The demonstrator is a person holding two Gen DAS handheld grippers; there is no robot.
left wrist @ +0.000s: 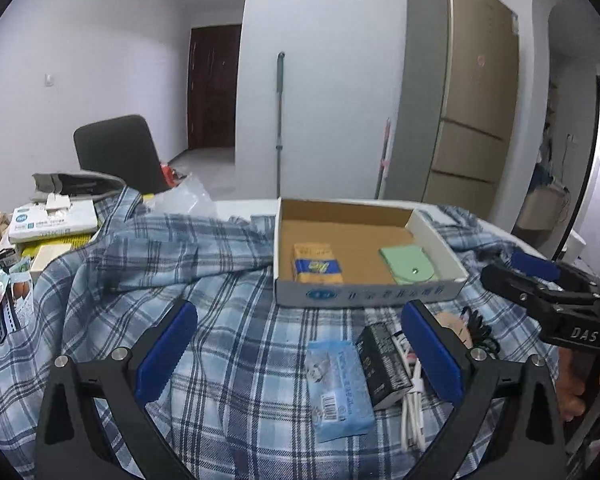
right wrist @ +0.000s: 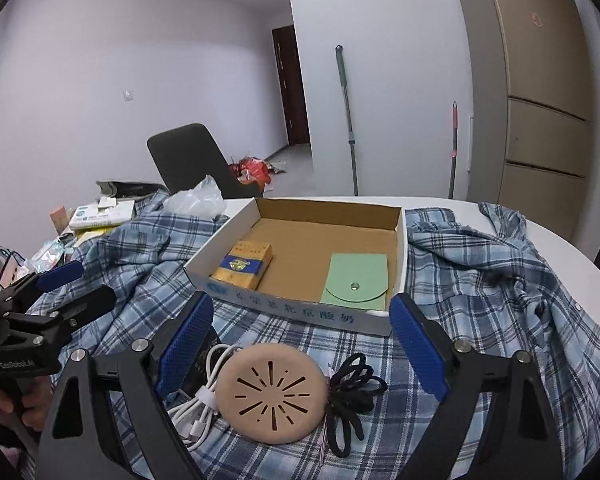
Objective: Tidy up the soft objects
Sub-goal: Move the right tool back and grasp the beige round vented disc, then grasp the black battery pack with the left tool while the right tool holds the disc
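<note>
Done: yellow pack (right wrist: 246, 265) and green pouch (right wrist: 356, 283) in box (right wrist: 300, 309) mid-counter | Left: tissues (left wrist: 338, 390), cable (right wrist: 198, 412), pad (right wrist: 271, 392), hair ties (right wrist: 352, 392) on shirt (right wrist: 480, 280), near edge | left gripper (left wrist: 300, 360), right gripper (right wrist: 302, 356) jaws apart, empty

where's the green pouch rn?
The green pouch lies flat in the cardboard box, in its near right corner in both wrist views, apart from the yellow pack on the left. The box sits on the plaid shirt.

One cardboard box (right wrist: 400, 240), one plaid shirt (right wrist: 480, 280), two cables (right wrist: 200, 400)
</note>
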